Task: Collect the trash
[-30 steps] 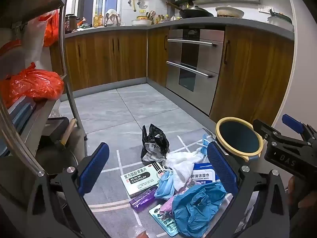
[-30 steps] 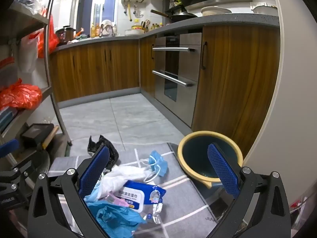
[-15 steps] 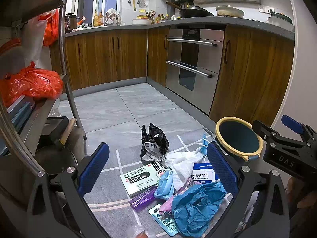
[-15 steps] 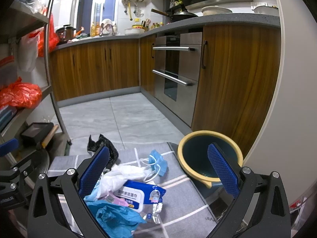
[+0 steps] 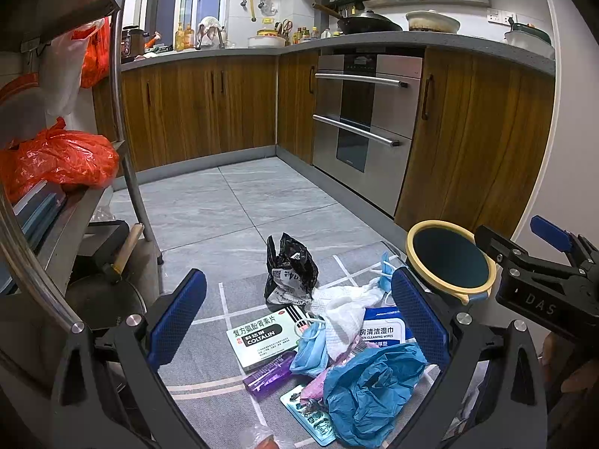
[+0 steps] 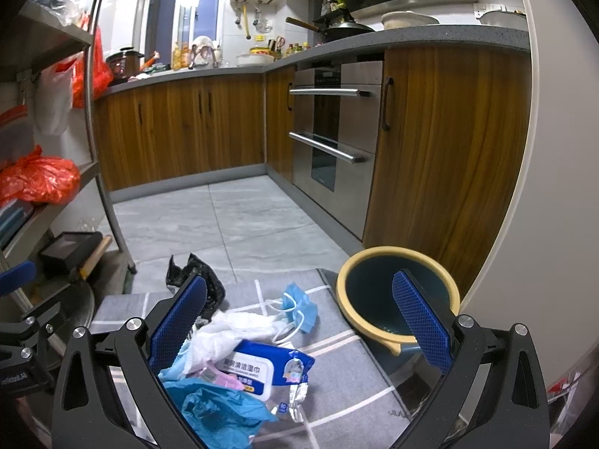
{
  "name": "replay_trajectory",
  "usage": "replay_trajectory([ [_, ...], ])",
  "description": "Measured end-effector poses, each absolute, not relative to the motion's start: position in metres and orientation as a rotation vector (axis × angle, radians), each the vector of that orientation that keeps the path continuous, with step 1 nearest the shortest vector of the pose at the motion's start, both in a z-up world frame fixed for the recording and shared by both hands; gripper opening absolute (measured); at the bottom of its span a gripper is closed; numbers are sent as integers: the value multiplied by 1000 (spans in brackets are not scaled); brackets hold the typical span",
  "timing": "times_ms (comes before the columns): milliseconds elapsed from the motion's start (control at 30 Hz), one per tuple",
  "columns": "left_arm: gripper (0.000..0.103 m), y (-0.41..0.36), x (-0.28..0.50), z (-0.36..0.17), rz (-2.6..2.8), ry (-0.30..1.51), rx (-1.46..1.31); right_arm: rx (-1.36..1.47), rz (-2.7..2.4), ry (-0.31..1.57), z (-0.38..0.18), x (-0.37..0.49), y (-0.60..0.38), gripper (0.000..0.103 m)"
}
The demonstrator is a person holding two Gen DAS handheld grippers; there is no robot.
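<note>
On the grey mat (image 5: 209,340) in front of the wooden kitchen cabinets, a pile of trash lay loose, and both claws hung above it with nothing in them. The left gripper (image 5: 298,321) stood spread wide, its blue pads far apart and touching nothing; between them in the left wrist view lay a green-and-white medicine box (image 5: 262,336), a purple wrapper (image 5: 267,374) just below it, a crumpled black bag (image 5: 290,271) farther off, white tissue (image 5: 342,308), a blue face mask (image 5: 310,348), a wet-wipes pack (image 5: 380,331) and a crumpled blue plastic bag (image 5: 368,389) nearest the camera. A blister pack (image 5: 310,415) showed partly under the blue bag.

The right gripper (image 6: 299,321) was likewise open wide and empty, clear of everything. In its view the wet-wipes pack (image 6: 262,370) sat between the pads, touching the white tissue (image 6: 232,333) and the blue plastic bag (image 6: 217,411), with a second face mask (image 6: 299,307) just beyond. The yellow-rimmed bin (image 6: 374,262) stood at the mat's right edge, near the pile but apart from it, beside the cabinet; the right pad overlapped it in the picture only. An orange bag (image 5: 63,161) rested on the metal shelf (image 5: 75,202) at left.
</note>
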State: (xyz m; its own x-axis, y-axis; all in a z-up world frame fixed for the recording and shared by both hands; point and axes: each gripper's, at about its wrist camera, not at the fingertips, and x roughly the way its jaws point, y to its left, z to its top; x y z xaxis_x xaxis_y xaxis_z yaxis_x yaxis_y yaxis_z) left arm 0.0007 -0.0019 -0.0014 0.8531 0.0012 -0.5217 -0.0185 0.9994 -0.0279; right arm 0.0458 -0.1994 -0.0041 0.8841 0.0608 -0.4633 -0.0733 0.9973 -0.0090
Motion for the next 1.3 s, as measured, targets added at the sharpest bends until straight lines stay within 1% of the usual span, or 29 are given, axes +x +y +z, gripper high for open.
replay_trajectory([
  [1300, 97, -1, 0, -4, 4, 552, -36, -24, 71, 486, -10, 46, -203, 99],
])
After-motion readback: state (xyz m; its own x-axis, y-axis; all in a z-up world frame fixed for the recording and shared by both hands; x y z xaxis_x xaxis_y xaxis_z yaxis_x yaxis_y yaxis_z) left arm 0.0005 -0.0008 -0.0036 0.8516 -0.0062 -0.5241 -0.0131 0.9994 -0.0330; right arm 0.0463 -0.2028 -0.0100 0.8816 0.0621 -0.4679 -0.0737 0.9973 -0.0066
